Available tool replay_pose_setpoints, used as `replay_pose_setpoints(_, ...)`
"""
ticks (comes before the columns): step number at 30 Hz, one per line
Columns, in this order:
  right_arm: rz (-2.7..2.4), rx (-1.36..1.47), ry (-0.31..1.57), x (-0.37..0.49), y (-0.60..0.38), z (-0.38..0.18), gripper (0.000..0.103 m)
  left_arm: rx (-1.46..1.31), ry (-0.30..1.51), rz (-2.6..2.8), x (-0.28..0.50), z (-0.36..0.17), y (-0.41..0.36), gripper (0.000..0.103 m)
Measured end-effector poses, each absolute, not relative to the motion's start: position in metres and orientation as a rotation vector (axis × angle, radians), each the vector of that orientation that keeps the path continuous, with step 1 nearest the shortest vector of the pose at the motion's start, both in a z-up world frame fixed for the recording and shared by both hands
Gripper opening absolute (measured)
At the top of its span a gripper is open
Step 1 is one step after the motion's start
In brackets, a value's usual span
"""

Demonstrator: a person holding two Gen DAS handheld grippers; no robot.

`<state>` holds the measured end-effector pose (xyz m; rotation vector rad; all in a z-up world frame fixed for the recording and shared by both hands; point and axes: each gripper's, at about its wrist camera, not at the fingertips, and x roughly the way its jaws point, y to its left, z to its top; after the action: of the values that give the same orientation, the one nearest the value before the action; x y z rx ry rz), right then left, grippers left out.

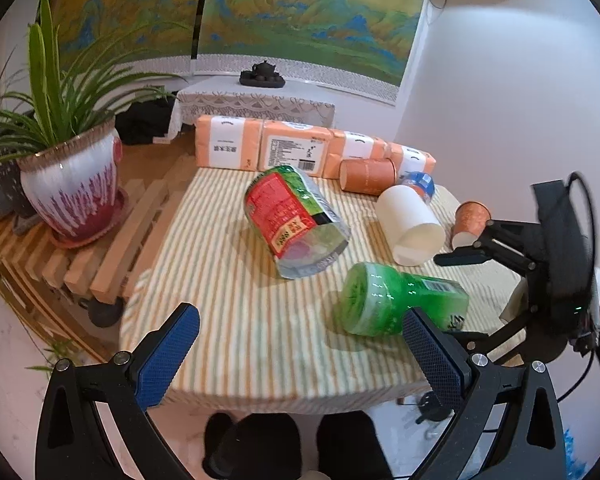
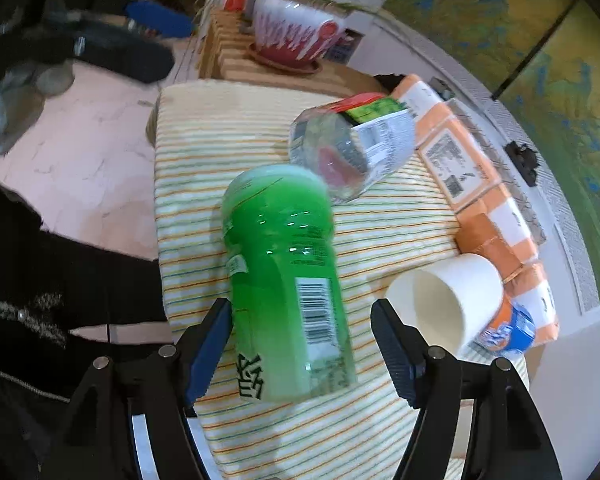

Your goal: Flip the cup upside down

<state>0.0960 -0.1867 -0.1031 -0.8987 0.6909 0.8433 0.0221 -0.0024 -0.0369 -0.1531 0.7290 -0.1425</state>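
A white paper cup (image 1: 410, 222) lies on its side on the striped cloth, also in the right wrist view (image 2: 446, 302), its mouth facing my right gripper. A small orange patterned cup (image 1: 470, 218) stands mouth down at the table's right edge. My left gripper (image 1: 300, 354) is open and empty above the table's near edge. My right gripper (image 2: 302, 344) is open, its fingers on either side of a green bottle (image 2: 284, 284) lying on the cloth, with gaps on both sides. The right gripper also shows in the left wrist view (image 1: 460, 292).
A red-and-green snack packet (image 1: 296, 220) lies mid-table. Orange tissue packs (image 1: 312, 152), an orange tube (image 1: 368, 176) and a small blue-labelled bottle (image 1: 420, 184) line the far edge. A potted plant (image 1: 72, 184) stands on a wooden rack to the left.
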Motion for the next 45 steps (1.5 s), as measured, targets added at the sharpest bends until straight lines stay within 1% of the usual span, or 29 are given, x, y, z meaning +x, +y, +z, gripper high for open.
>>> replay_pose_setpoints(3, 0.814, -0.810, 0.655, 0.089, -0.199, -0.087, 0.071, -0.181, 0.738, -0.149, 0.024, -0.037, -0.009, 0.103)
replay_pose_setpoints(4, 0.805, -0.765, 0.637, 0.087, -0.205, -0.081, 0.073, -0.201, 0.745, -0.154, 0.026, -0.038, -0.012, 0.103)
replay_pose_setpoints(5, 0.799, -0.721, 0.626, 0.085, -0.209, -0.076, 0.077, -0.220, 0.751, -0.158, 0.028, -0.039, -0.015, 0.103)
replay_pose_setpoints(6, 0.793, -0.655, 0.613, 0.082, -0.217, -0.071, 0.078, -0.241, 0.760, -0.163, 0.030, -0.039, -0.017, 0.103)
replay_pose_setpoints(10, 0.748, -0.452, 0.572, 0.068, -0.245, -0.063, 0.078, -0.393, 0.820, -0.184, 0.041, -0.046, -0.026, 0.102)
replay_pose_setpoints(14, 0.624, -0.308, 0.553, 0.051, -0.266, -0.064, 0.078, -0.551, 0.874, -0.183, 0.051, -0.057, -0.034, 0.102)
replay_pose_setpoints(19, 0.492, -0.130, 0.572, 0.030, -0.296, -0.072, 0.078, -0.619, 0.913, -0.142, 0.062, -0.067, -0.051, 0.099)
replay_pose_setpoints(24, 0.394, -0.064, 0.571, 0.014, -0.319, -0.079, 0.078, -0.683, 0.967, -0.119, 0.070, -0.084, -0.062, 0.097)
replay_pose_setpoints(26, 0.366, -0.057, 0.565, 0.010, -0.325, -0.079, 0.078, -0.702, 0.992, -0.107, 0.073, -0.092, -0.066, 0.093)
replay_pose_setpoints(35, 0.374, -0.047, 0.566, -0.003, -0.338, -0.084, 0.078, -0.808, 0.970, -0.013, 0.082, -0.104, -0.068, 0.093)
replay_pose_setpoints(40, 0.388, -0.048, 0.587, -0.009, -0.339, -0.092, 0.078, -0.915, 0.973, 0.042, 0.086, -0.116, -0.065, 0.094)
replay_pose_setpoints(43, 0.391, -0.053, 0.602, -0.009, -0.336, -0.097, 0.078, -0.935, 0.984, 0.055, 0.092, -0.123, -0.070, 0.094)
replay_pose_setpoints(45, 0.395, -0.055, 0.604, -0.011, -0.336, -0.099, 0.078, -0.934, 0.958, 0.073, 0.091, -0.122, -0.071, 0.093)
